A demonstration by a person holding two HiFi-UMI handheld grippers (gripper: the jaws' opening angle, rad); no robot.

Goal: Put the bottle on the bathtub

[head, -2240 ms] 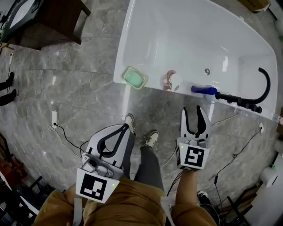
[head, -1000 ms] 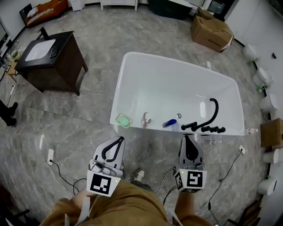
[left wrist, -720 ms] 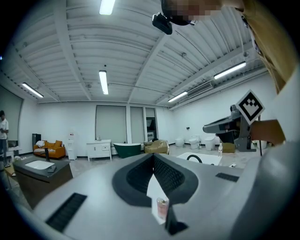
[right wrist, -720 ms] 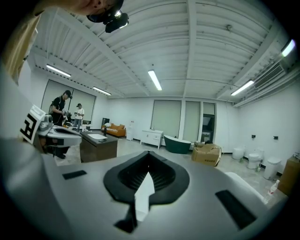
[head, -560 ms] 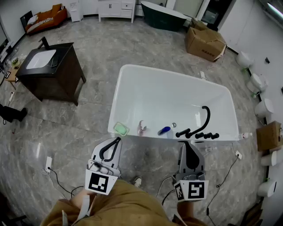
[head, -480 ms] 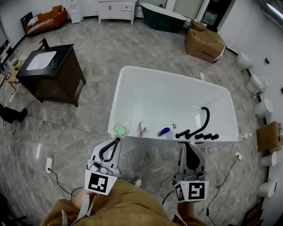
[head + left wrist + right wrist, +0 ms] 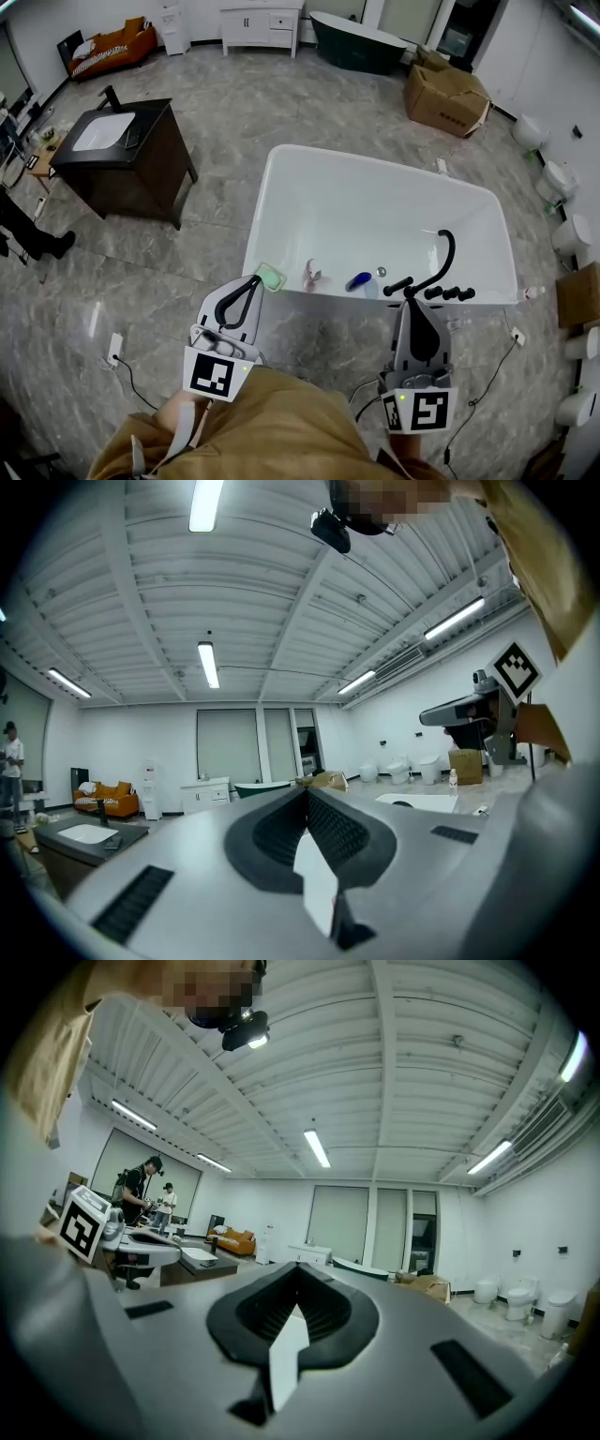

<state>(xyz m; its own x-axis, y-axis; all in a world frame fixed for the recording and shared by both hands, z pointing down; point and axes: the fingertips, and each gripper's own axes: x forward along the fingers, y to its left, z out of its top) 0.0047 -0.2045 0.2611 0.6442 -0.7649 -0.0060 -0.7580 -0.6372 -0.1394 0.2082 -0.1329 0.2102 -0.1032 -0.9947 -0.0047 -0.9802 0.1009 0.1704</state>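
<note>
The blue bottle [image 7: 358,281] lies on the near rim of the white bathtub [image 7: 281,202], next to the black faucet [image 7: 433,274]. No gripper touches it. My left gripper [image 7: 255,279] is held out level in front of me, its tips meeting near a green soap dish [image 7: 271,276]; it is shut and empty. My right gripper [image 7: 410,302] sits below the faucet, short of the rim, also shut and empty. In the left gripper view the left gripper [image 7: 306,791] points across the room. In the right gripper view the right gripper [image 7: 298,1267] does the same.
A pink item [image 7: 311,276] rests on the rim between soap dish and bottle. A dark vanity cabinet [image 7: 122,159] stands to the left and a cardboard box [image 7: 448,89] at the far right. Toilets [image 7: 562,178] line the right wall. Cables [image 7: 117,349] lie on the floor.
Both grippers have risen and drawn back from the tub, and the view has widened. The right gripper's jaws, open by the bottle at first, are closed now. The bottle stays on the rim.
</note>
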